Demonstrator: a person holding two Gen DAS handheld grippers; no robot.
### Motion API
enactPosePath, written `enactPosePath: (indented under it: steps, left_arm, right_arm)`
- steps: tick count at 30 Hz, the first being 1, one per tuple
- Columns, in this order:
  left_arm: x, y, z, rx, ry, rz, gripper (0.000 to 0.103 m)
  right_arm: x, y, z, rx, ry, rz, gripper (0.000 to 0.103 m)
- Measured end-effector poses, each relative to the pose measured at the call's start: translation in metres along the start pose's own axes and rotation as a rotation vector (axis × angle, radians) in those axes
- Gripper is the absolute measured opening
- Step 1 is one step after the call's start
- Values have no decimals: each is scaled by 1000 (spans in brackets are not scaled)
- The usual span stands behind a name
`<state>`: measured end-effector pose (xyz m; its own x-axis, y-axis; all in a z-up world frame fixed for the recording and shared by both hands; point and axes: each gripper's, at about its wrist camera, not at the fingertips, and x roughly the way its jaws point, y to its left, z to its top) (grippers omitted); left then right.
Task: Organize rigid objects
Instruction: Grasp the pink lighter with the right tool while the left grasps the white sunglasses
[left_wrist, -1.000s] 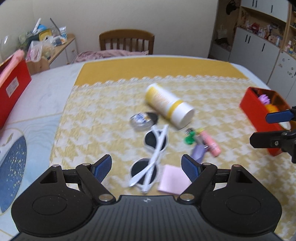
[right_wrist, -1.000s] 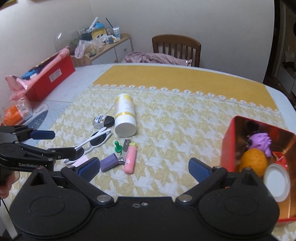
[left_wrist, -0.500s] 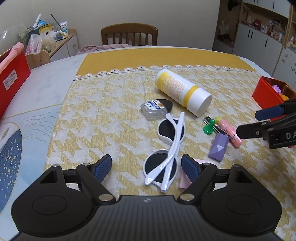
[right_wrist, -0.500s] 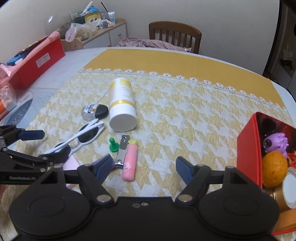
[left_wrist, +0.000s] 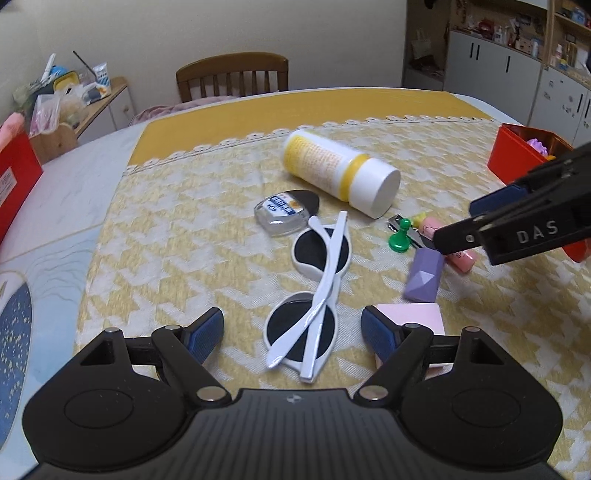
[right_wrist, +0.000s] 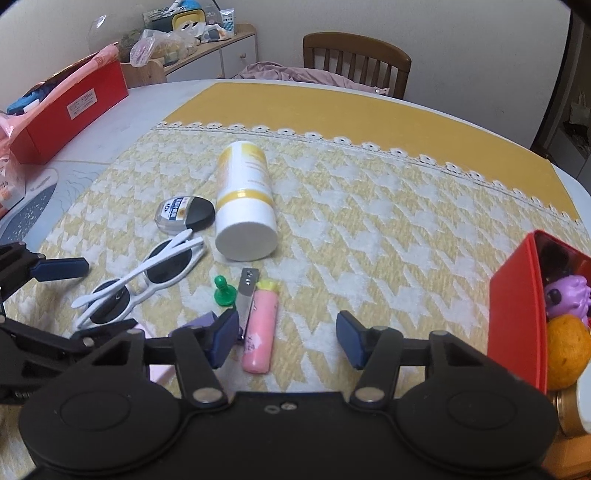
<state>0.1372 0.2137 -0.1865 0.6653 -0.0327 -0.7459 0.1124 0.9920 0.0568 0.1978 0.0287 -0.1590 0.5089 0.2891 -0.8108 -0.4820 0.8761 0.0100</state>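
- The left gripper hangs with jaws wide, straddling the near lens of the white sunglasses without touching it.
- The right gripper has its jaws closing around the pink tube; the pads are not yet pressing on it.
- On the yellow cloth, left to right: a small clear case, the sunglasses, a green pawn, nail clippers, the pink tube.
- A white-and-yellow bottle lies on its side behind them.
- A red box at the far right holds an orange.
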Motion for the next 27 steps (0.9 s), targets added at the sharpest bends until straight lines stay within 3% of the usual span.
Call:
enactPosePath:
  steps: [2, 6, 9, 13, 16, 19, 27]
  left_arm:
    - [2, 2, 0, -17, 3, -16, 81]
    - [3, 4, 0, -23, -6, -27, 77]
    - [2, 1, 1, -9, -11, -36, 67]
    - [0, -2, 0, 3, -21, -48, 57]
    - [-1, -3, 0, 8, -26, -49, 42]
    - [-1, -4, 1, 10, -25, -43, 41]
    - [-4, -3, 4, -20, -13, -40, 41]
  right_arm:
    - [1, 3, 2, -6, 0, 3, 49]
    - [2, 6, 2, -16, 7, 22, 46]
    - [3, 8, 1, -10, 12, 45, 41]
    - [4, 9, 0, 1, 19, 83, 27]
    - [5, 9, -2, 10, 21, 90, 26]
    - [3, 2, -3, 55, 18, 116, 14]
    - [-8, -8, -10, 92, -1, 111, 14]
